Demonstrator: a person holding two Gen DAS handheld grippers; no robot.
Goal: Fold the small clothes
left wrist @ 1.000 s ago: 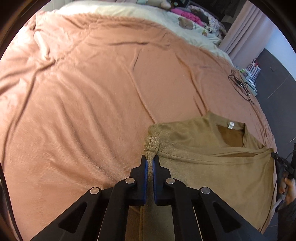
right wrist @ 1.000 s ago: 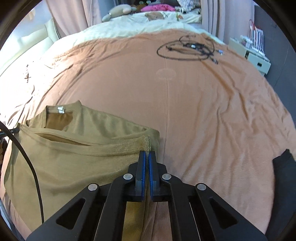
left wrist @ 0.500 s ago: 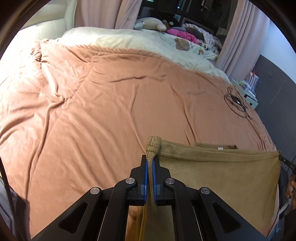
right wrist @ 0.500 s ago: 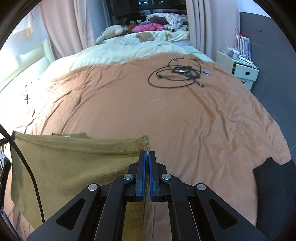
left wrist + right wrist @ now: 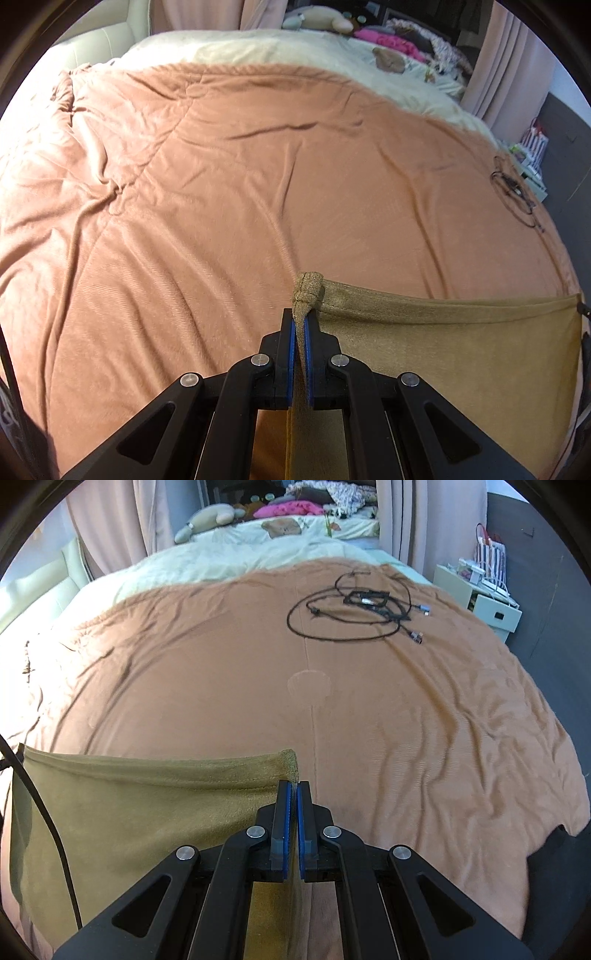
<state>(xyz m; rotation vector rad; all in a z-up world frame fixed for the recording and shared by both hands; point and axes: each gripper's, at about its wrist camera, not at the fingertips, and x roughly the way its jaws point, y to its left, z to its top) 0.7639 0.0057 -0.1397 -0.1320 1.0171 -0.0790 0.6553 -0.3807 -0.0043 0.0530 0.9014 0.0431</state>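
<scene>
Olive shirt (image 5: 443,354) stretched taut sideways, top hem level, each gripper's fingers (image 5: 309,347) (image 5: 285,819) pinching a corner

Garment (image 5: 443,354) bottom cut off (lower frame edge).

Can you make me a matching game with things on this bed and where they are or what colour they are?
Things:
1. olive-brown shirt
2. black cable
3. plush toy
4. blanket

Descriptions:
A. coiled loosely on the blanket, far right side
B. peach-orange, spread across the bed
C. pinched at two corners, one in each tool
D. lying at the far end of the bed, near the curtains

Pairs: 1-C, 2-A, 3-D, 4-B

The left tool and the right tool are both shut on the shirt's edge.
</scene>
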